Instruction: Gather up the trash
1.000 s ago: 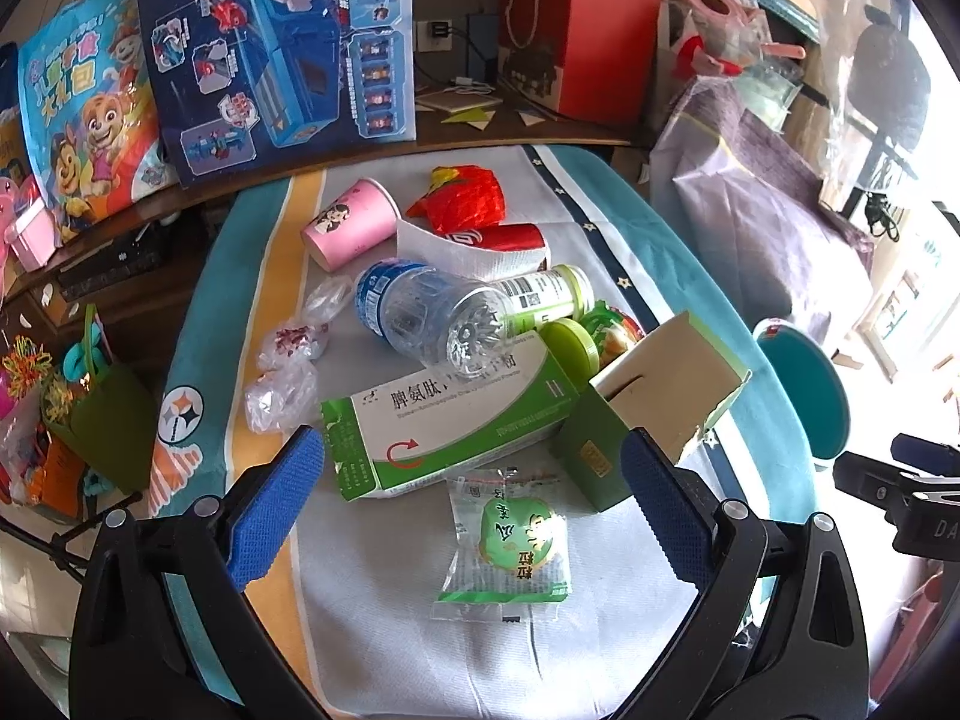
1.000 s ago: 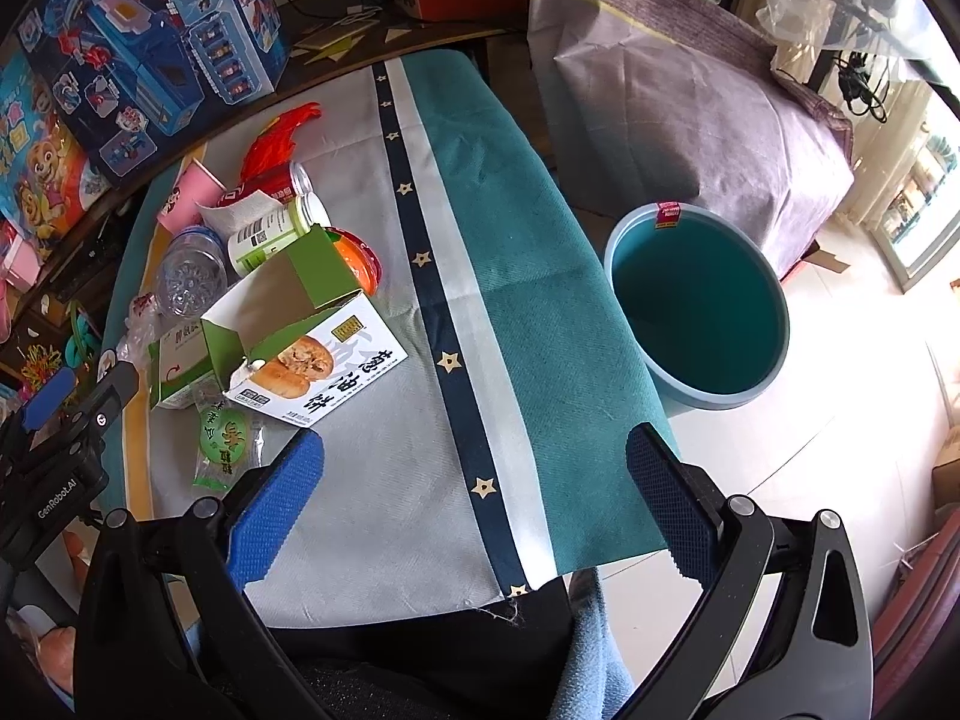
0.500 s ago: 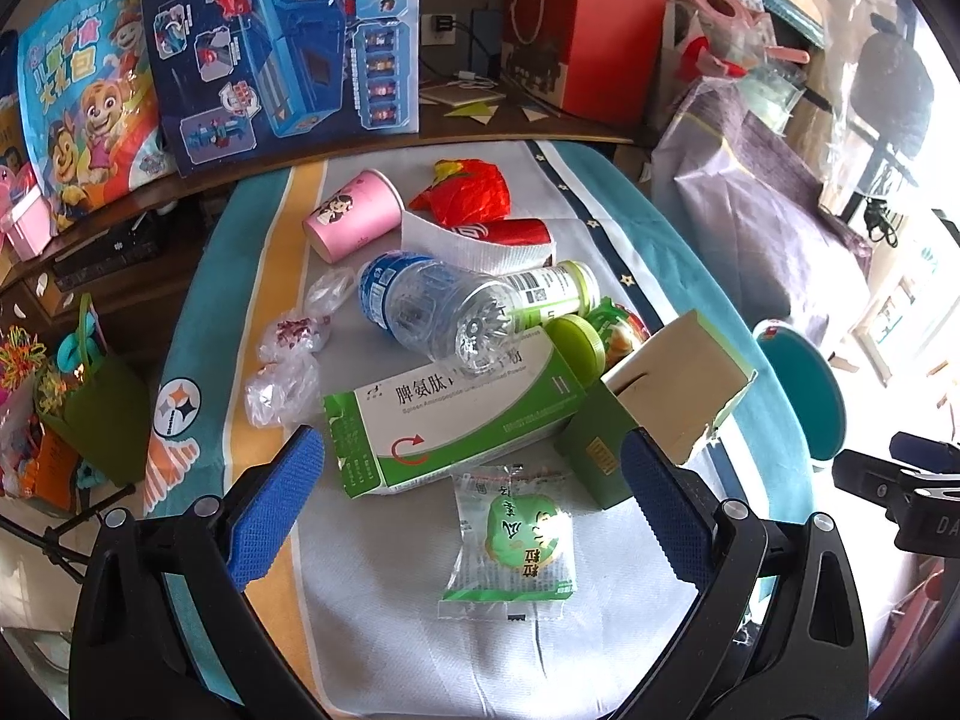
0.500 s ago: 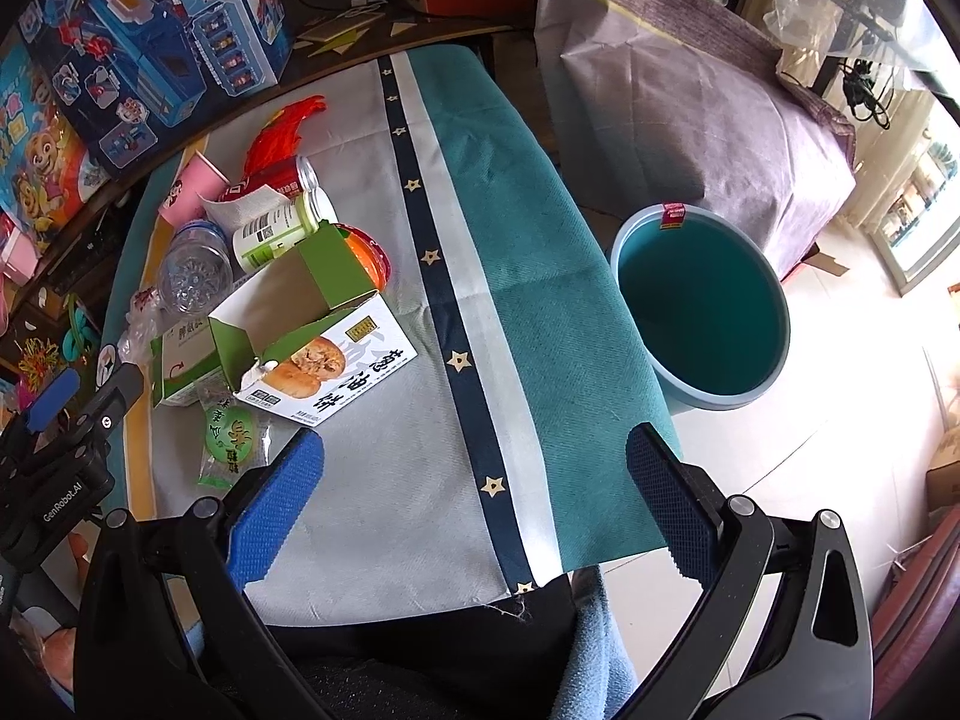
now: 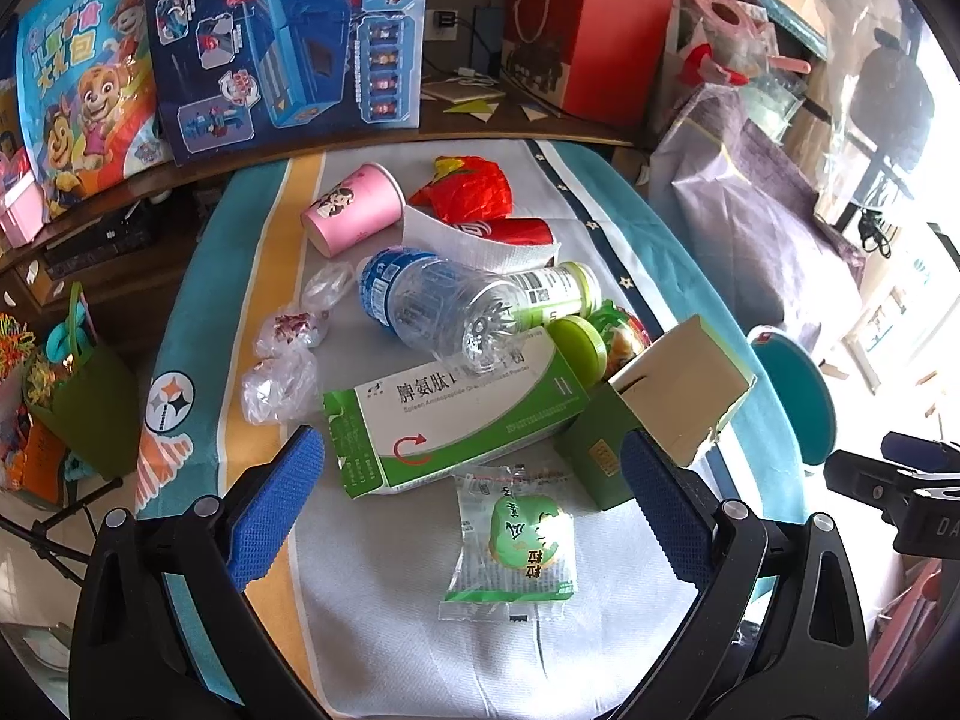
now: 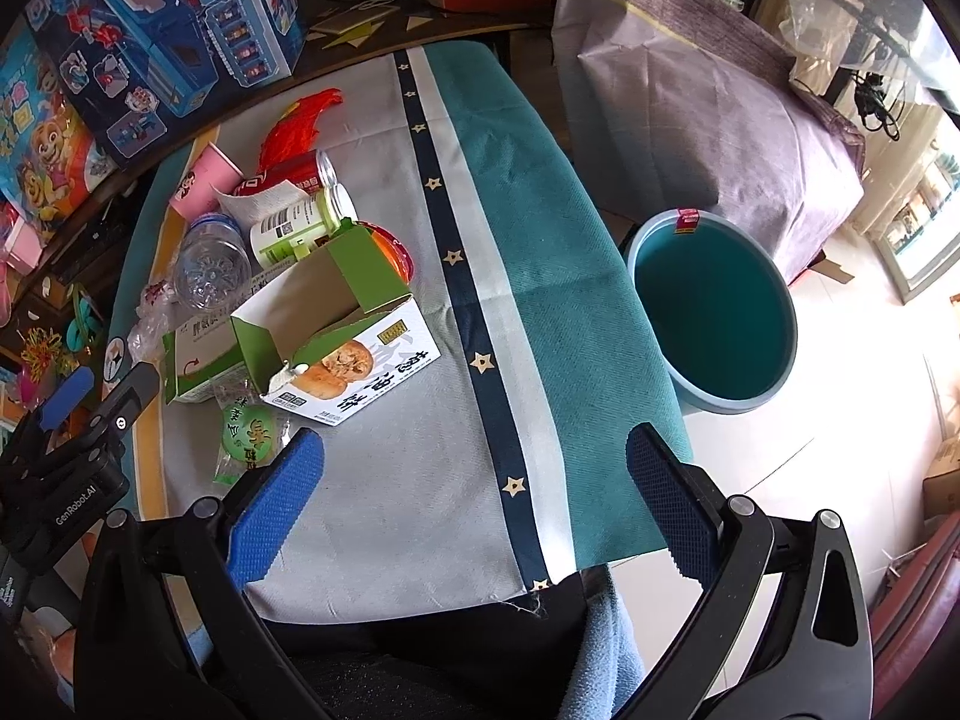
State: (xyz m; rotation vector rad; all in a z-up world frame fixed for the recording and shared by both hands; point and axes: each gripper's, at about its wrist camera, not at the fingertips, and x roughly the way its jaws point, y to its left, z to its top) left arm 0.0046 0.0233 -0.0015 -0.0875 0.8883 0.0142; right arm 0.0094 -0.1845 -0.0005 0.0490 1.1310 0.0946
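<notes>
The left hand-held gripper point(image 5: 471, 501) hangs spread over the snack packet point(image 5: 515, 542) on the tabletop point(image 6: 420, 510); the right hand-held gripper point(image 6: 474, 495) is spread too, empty. Closing could snag the medicine box point(image 5: 456, 420) and topple the bottle point(image 5: 438, 306), far from the bin point(image 6: 714, 312).

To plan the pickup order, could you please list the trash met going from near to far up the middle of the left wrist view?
Green snack packet → green-and-white medicine box → clear plastic bottle → pink paper cup.
</notes>
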